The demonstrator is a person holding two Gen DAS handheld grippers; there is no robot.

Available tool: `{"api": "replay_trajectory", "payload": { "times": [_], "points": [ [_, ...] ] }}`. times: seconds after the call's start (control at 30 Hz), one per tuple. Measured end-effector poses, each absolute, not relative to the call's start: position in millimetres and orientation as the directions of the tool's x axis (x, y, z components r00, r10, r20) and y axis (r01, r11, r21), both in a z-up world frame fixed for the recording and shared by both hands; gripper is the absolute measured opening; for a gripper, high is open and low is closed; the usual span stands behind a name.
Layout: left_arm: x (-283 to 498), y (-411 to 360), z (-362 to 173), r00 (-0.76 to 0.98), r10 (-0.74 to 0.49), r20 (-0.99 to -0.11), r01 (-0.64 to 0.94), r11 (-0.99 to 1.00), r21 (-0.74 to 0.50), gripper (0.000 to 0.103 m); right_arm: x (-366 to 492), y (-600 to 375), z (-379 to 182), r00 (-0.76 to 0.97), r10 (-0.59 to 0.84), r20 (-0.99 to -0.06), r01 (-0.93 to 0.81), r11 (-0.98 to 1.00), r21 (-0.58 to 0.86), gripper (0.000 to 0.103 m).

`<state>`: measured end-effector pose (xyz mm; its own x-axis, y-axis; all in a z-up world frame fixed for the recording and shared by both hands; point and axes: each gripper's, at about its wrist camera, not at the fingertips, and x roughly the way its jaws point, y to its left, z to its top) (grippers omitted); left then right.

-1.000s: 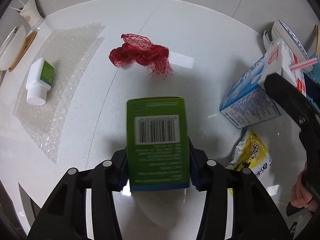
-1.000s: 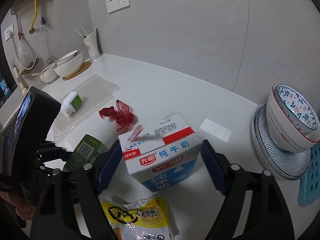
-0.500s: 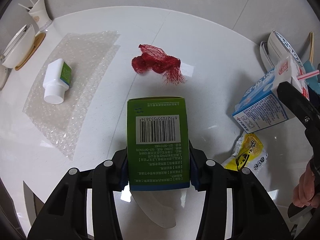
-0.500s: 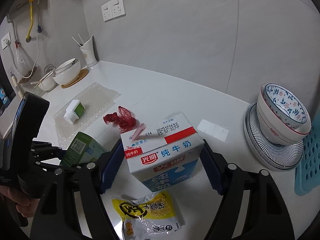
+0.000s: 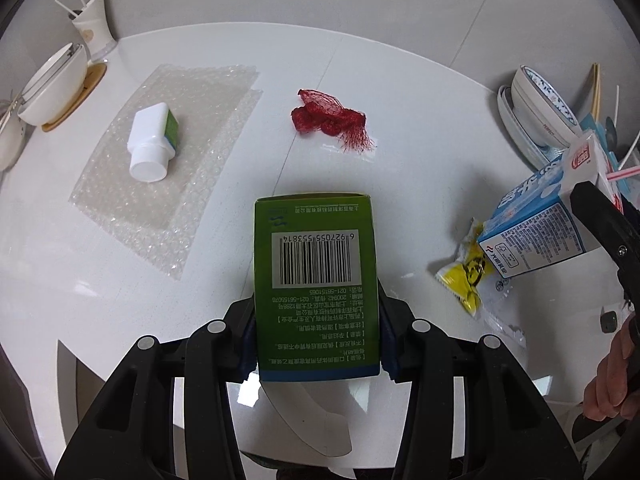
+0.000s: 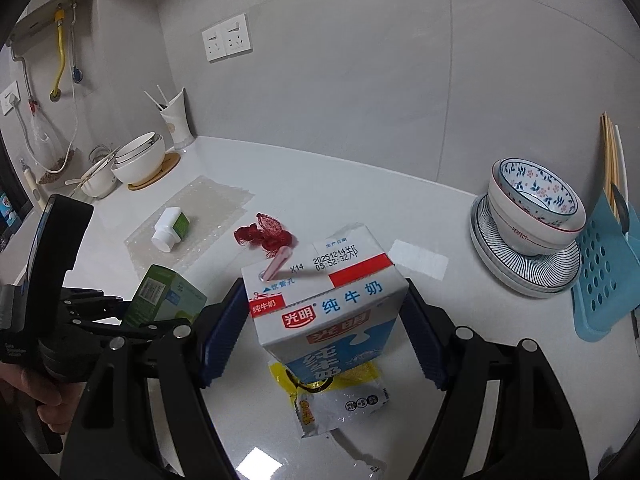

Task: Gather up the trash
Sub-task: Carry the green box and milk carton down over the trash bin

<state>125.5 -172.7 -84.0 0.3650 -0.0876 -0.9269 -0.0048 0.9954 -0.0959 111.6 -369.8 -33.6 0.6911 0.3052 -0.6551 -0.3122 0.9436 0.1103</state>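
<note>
While both grippers are held above the white counter [image 5: 420,128], each has a piece of trash. Left gripper [image 5: 318,336]: jaws closed against the two sides of a green box [image 5: 316,276], barcode face up, box lifted clear of the counter. In the right wrist view the same box [image 6: 164,300] shows at left, tilted, in the left gripper [image 6: 132,316].

Right gripper [image 6: 320,336]: jaws pressed on the left and right sides of a milk carton [image 6: 324,300], a pink straw [image 6: 276,266] stuck in its top. Carton [image 5: 536,232] appears raised, at the right edge of the left wrist view.

Directly under the carton, flat on the counter: yellow wrapper [image 6: 336,396], also seen at [image 5: 470,280].

Red net [image 5: 328,118] lies far centre, apart from everything else. Left of it, a bubble wrap sheet [image 5: 200,168] with a white bottle [image 5: 154,142] on its side on top.

Far left: white bowls [image 6: 140,158] on a wooden coaster, cup [image 6: 176,116] with sticks behind. Far right: patterned bowl [image 6: 536,200] stacked on plates, blue rack [image 6: 604,276] beside it, holding chopsticks.
</note>
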Motion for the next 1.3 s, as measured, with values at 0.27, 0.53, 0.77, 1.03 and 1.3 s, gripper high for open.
{"api": "replay_trajectory", "payload": {
  "times": [0.27, 0.53, 0.77, 1.03, 1.3],
  "points": [
    [93.7, -164.4, -71.0, 0.378, -0.101, -0.920, 0.020, 0.995, -0.101, 0.045, 77.5, -359.3, -25.1, 0.699, 0.299, -0.650, -0.288, 0.949, 0.126, 0.072],
    [62.3, -150.7, -60.6, 0.393, -0.109, -0.913, 0.042, 0.994, -0.101, 0.045, 37.2, -342.5, -20.5, 0.705, 0.298, -0.643, -0.281, 0.951, 0.132, 0.071],
    [31.1, -136.7, -55.9, 0.403, -0.121, -0.907, 0.053, 0.993, -0.109, 0.045, 2.6, -327.9, -19.5, 0.707, 0.297, -0.641, -0.275, 0.951, 0.137, 0.071],
    [-8.3, -115.5, -56.7, 0.394, -0.135, -0.909, 0.049, 0.991, -0.126, 0.045, -33.5, -308.3, -25.5, 0.707, 0.296, -0.642, -0.278, 0.951, 0.133, 0.071],
    [-43.2, -93.7, -59.7, 0.390, -0.142, -0.910, 0.047, 0.990, -0.134, 0.045, -65.2, -290.8, -33.4, 0.697, 0.301, -0.651, -0.279, 0.950, 0.140, 0.071]
  ]
}}
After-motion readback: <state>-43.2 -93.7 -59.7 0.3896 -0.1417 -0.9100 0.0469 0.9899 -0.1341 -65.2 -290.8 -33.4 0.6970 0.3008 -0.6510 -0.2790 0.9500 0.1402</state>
